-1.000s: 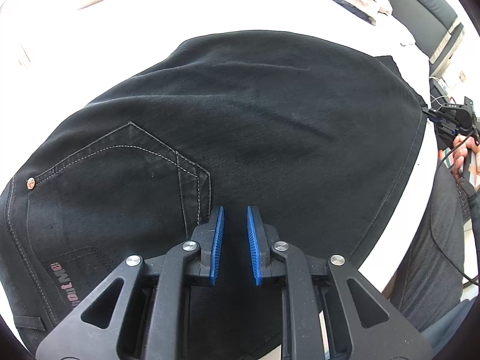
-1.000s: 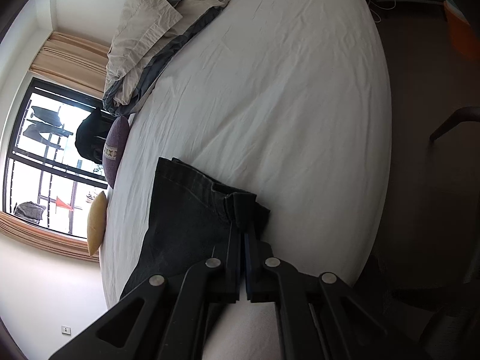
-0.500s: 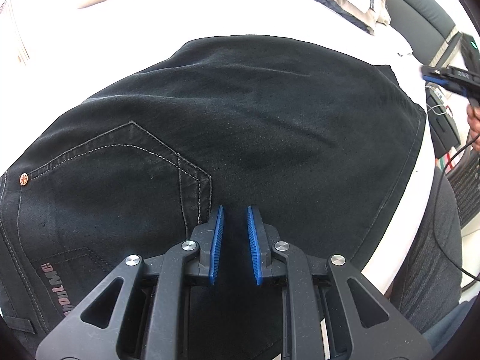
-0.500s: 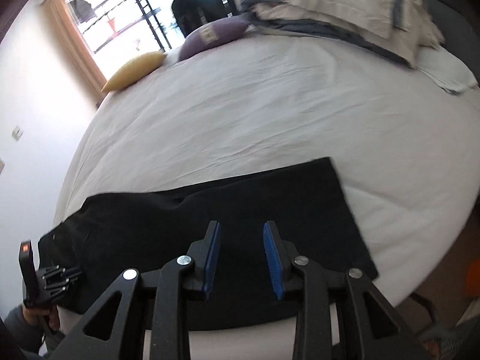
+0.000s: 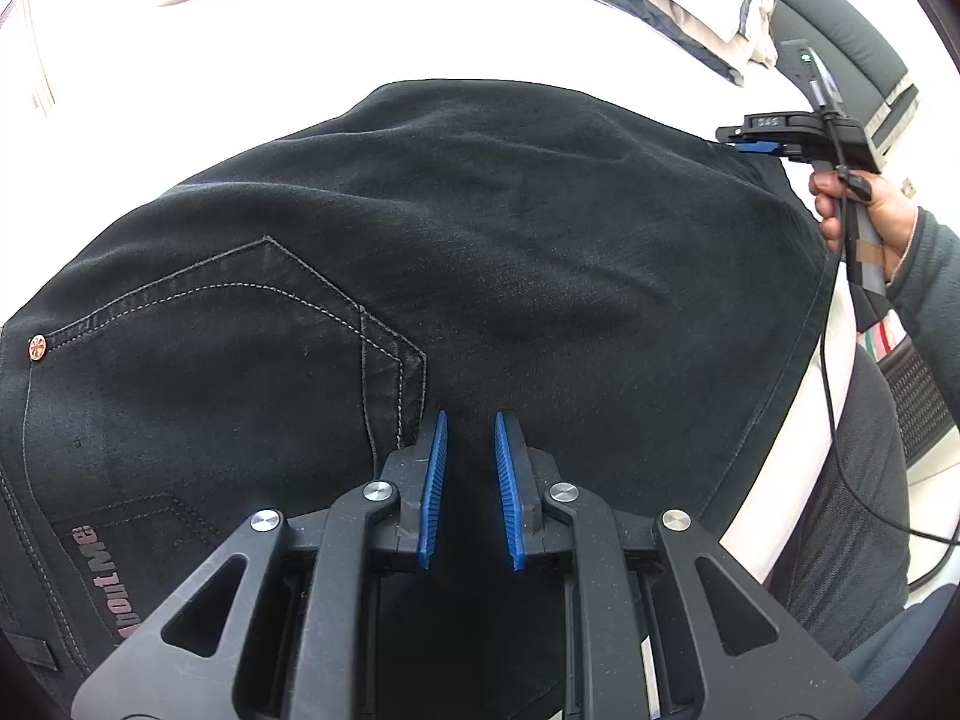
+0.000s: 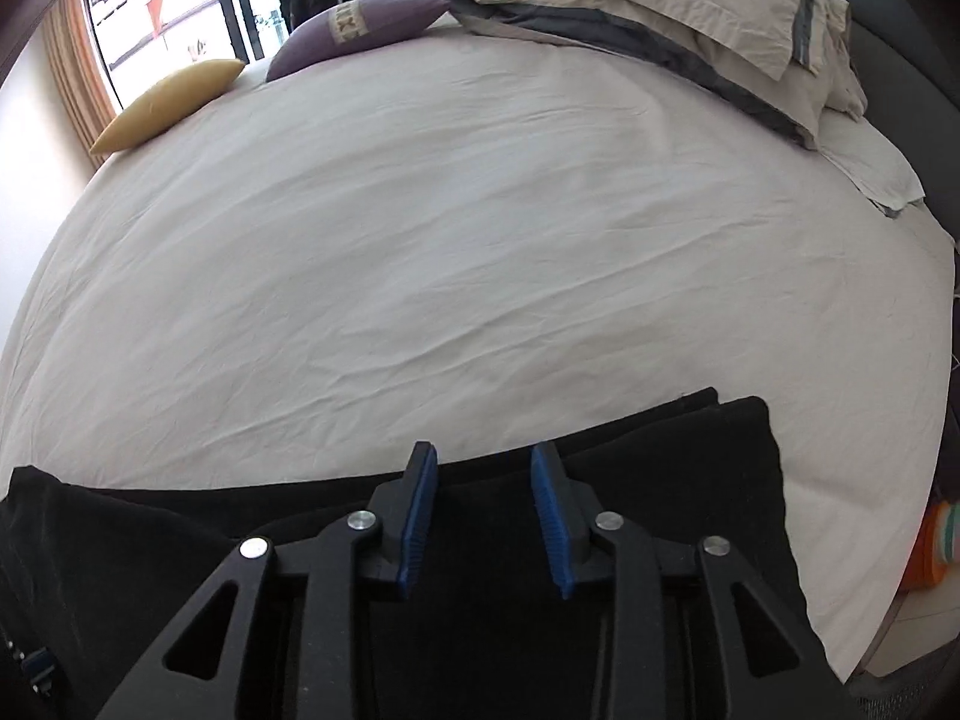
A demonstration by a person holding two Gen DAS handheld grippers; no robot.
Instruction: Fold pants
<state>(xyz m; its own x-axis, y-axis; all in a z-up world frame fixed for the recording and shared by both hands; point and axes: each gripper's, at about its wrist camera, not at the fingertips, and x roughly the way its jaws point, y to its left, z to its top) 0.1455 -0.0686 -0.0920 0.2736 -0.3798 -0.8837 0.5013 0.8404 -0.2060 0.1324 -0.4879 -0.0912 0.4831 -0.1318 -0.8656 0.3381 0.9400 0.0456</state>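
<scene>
Left wrist | pants (image 5: 510, 252) beneath parted left gripper (image 5: 468, 492) | nothing gripped

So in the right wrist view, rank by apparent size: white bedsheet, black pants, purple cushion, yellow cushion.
1. white bedsheet
2. black pants, though nearness to the camera enlarges them
3. purple cushion and yellow cushion: look about alike, so unranked

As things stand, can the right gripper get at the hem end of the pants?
Probably yes. The right gripper is open and hovers over the pants near their hem end, with nothing lying between it and the fabric on the bed.
</scene>
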